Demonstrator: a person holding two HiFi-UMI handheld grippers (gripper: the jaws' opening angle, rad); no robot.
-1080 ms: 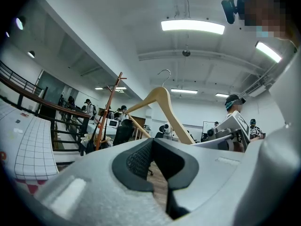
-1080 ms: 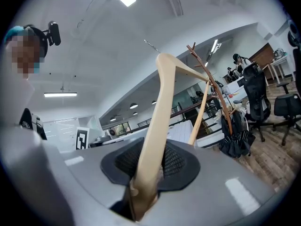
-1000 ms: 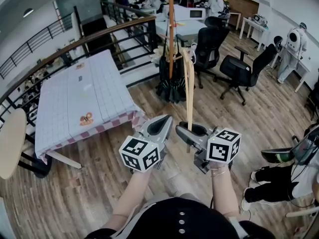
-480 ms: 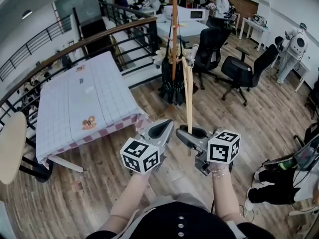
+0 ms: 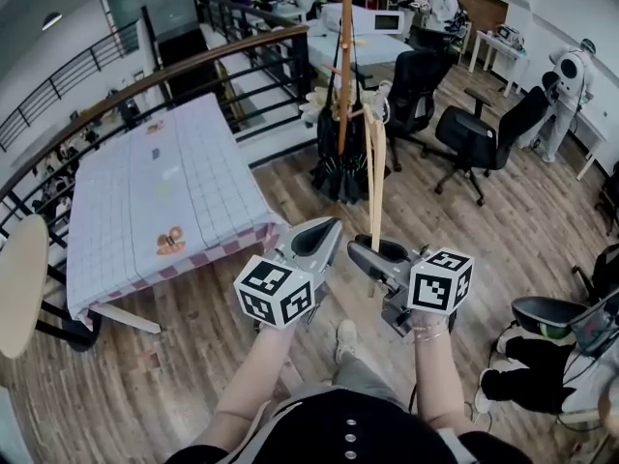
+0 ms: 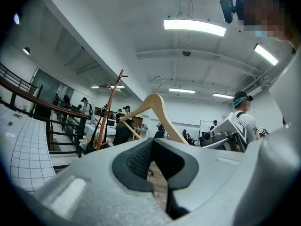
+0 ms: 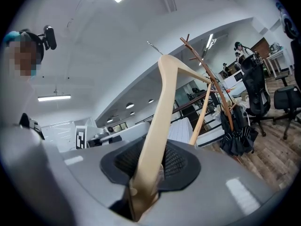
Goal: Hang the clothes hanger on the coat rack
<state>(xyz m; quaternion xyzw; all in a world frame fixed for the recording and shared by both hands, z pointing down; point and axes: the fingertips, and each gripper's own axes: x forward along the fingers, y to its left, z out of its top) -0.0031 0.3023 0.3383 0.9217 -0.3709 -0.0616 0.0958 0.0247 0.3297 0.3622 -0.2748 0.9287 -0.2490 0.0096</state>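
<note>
A person holds a wooden hanger (image 5: pixel 371 177) upright in the right gripper (image 5: pixel 372 251), near the coat rack (image 5: pixel 345 56). The rack stands on the wood floor (image 5: pixel 290 191) beyond the far right corner of the cloth-covered desk (image 5: pixel 145 191). The right gripper's fingers (image 7: pixel 178 163) are clamped on the lower end of one hanger arm. The rest of the hanger rises clear above them with its wire hook (image 7: pixel 153 45) at the top, in the air and not yet on the rack. The left gripper (image 5: pixel 314 238) is level alongside, its fingers (image 6: pixel 136 159) slightly apart with nothing between them.

The step in hand appears to be the carry to the rack. Done well, it would keep the grip firm, since a hold on one end lets the hanger swing. The hook should come in above a free upper branch (image 7: pixel 187 41) with its open side facing the branch. It can then be lowered until the branch takes the weight, and only then released. The dark umbrella (image 5: pixel 340 167) hung low on the rack is best avoided, and the empty gripper could steady the free arm if it sways.
</note>
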